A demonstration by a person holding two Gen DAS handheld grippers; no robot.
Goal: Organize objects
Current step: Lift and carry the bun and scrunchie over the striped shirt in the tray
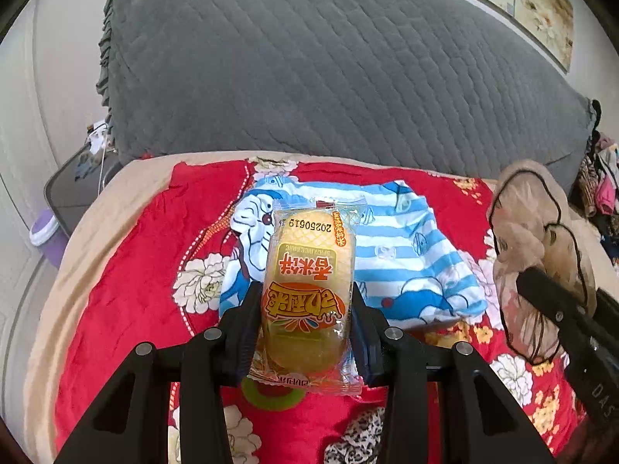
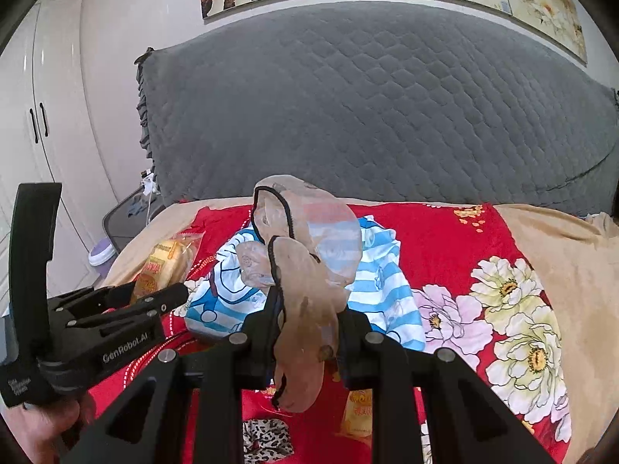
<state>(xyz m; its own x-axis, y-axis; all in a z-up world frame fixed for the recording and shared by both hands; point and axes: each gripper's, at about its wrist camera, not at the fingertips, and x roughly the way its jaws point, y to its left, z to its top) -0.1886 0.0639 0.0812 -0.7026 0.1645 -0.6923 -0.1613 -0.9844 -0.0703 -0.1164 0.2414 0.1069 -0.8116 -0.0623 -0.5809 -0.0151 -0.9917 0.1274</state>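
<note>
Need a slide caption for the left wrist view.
Left gripper clamps a snack packet above a striped shirt on the bed.

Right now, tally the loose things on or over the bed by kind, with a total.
Snack packets: 2, one in the left gripper, one lying flat
Clothing: 2, sheer beige garment, striped shirt
Leopard scrunchie: 1
Green ring: 1
Total: 6

The snack packet (image 1: 307, 294) between the left gripper's (image 1: 305, 309) fingers reads "20250619" and "SPICY RICE CAKE"; that gripper's body reads "GenRobot.AI".
</note>
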